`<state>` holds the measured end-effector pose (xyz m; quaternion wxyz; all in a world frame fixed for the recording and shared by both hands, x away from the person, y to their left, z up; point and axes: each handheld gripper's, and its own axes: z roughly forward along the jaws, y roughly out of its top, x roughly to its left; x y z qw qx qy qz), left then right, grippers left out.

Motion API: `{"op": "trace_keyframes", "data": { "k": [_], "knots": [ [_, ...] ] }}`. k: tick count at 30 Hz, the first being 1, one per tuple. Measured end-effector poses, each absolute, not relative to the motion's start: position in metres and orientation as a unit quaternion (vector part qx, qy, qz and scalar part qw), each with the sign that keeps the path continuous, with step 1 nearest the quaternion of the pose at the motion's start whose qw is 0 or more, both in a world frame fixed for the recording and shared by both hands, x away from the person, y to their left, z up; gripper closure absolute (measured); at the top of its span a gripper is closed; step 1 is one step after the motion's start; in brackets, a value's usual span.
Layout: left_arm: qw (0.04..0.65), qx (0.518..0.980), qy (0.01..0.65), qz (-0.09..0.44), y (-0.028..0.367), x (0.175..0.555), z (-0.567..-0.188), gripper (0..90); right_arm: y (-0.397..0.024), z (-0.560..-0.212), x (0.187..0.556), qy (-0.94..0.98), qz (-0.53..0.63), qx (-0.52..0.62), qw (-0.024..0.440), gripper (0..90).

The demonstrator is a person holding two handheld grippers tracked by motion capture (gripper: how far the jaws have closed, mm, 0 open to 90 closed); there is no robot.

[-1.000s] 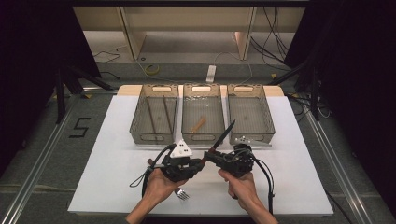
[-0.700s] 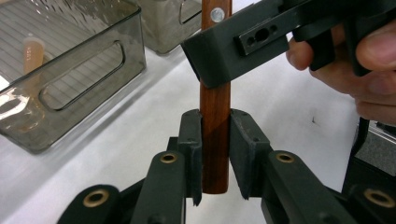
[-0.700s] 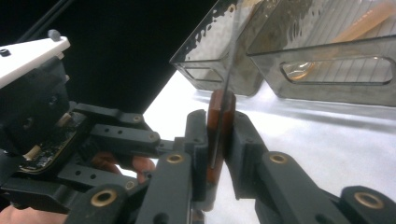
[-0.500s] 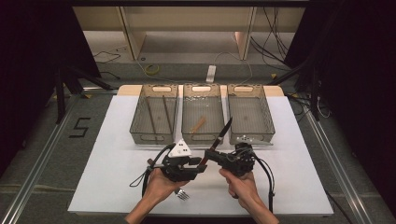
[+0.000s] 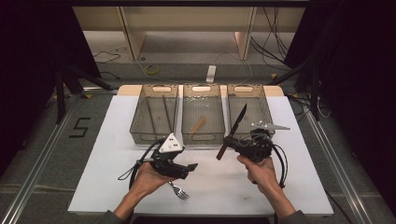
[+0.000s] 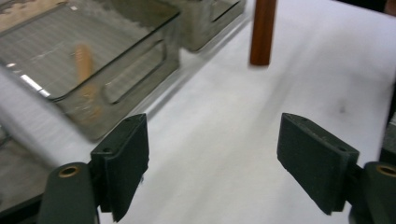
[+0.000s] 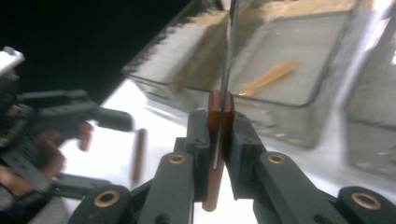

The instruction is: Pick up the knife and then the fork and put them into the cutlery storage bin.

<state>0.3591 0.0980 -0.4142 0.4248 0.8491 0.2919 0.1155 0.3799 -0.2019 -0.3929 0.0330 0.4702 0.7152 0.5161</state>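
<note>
Handover: you have just passed the knife (image 5: 235, 128) from your left claw (image 5: 185, 168) to your right claw (image 5: 227, 142); a second ago both claws met at the tabletop's centre, and now they stand well apart.

Left claw: its jaws have just been opening and now stand wide with nothing between them; in the left gripper view only bare white tabletop (image 6: 224, 154) lies between the pads (image 6: 125, 158).

Right claw: you hold the knife by its reddish-brown handle (image 7: 215, 140), jaws narrow and pressed on it, blade rising toward 12 o'clock.

Knife position: lifted clear of the tabletop, blade tip over the front wall of the right tray (image 5: 266, 100), at about 1 o'clock from the tabletop's centre.

Trays: the left tray (image 5: 140, 116) holds two dark chopsticks, the middle tray (image 5: 191, 135) a wooden utensil (image 5: 198, 124), and the right tray looks empty.

Fork: a fork (image 5: 179, 190) lies at 6 o'clock, just beside your left hand (image 5: 144, 182).

Meaning: the knife now rides with you alone on the right, likely bound for the right tray; your left claw is free for the fork.
</note>
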Motion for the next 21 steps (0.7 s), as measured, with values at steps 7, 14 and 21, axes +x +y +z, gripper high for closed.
{"op": "trace_keyframes", "data": {
  "k": [7,14,21],
  "knots": [
    [0.399,0.851,0.309,0.146,0.122,0.37,-0.416,20.2,-0.224,-0.381,0.401,0.714,0.502,0.486,0.044,81.1],
    [0.403,0.847,0.313,0.15,0.141,0.371,-0.414,18.8,-0.247,-0.362,0.423,0.706,0.496,0.502,0.055,81.0],
    [0.409,0.844,0.315,0.148,0.147,0.368,-0.413,18.1,-0.262,-0.35,0.445,0.699,0.486,0.52,0.071,81.0]
  ]
}}
